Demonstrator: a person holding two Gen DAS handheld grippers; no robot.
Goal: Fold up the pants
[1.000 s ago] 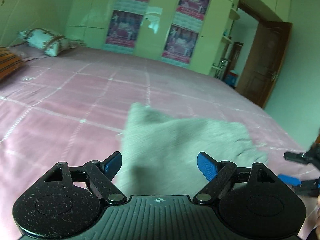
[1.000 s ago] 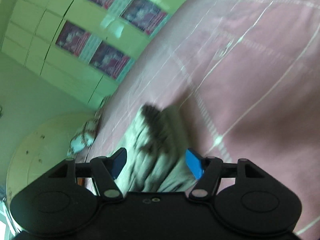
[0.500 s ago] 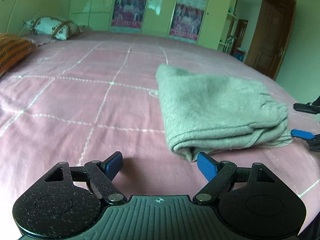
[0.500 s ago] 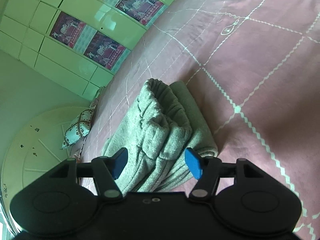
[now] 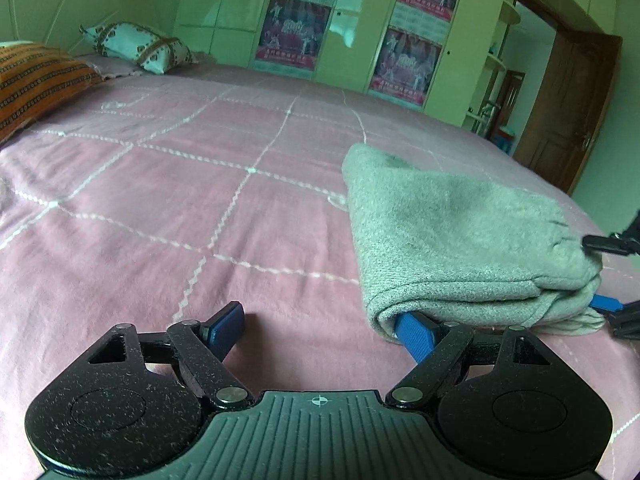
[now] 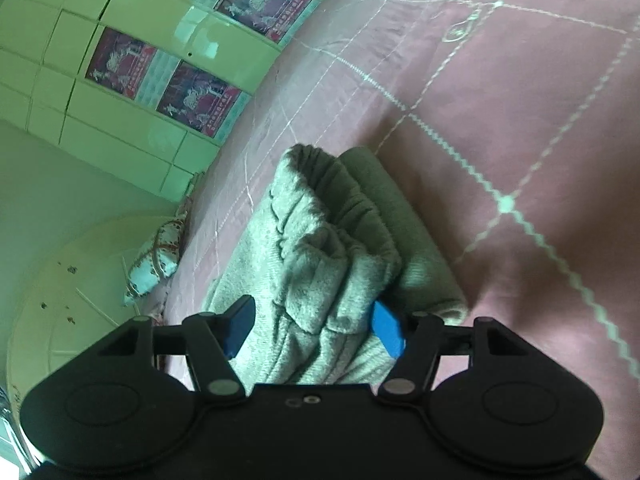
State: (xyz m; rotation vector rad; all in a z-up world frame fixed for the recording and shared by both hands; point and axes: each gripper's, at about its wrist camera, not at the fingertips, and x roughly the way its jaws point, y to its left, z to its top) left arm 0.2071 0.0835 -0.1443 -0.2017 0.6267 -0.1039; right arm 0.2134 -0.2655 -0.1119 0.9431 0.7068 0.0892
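Observation:
The grey pants [image 5: 452, 236] lie folded into a thick rectangle on the pink quilted bed [image 5: 200, 200]. My left gripper [image 5: 320, 328] is open at the bundle's near left corner; its right blue fingertip [image 5: 414, 334] is tucked under the folded edge. My right gripper [image 6: 312, 328] is open at the bundle's waistband end, with the gathered grey cloth [image 6: 320, 264] lying between its blue pads. It also shows in the left wrist view [image 5: 608, 276] at the bundle's right end, one finger above and one below the layers.
An orange striped cushion [image 5: 36, 80] and a patterned pillow [image 5: 140, 46] lie at the bed's head, far left. Green wardrobes with posters [image 5: 404, 32] stand beyond the bed. A brown door [image 5: 568, 112] is at the far right.
Both grippers have moved in to the folded pants. The left one shifted right so its right finger slid under the fold; the right one advanced until cloth lies between its pads.

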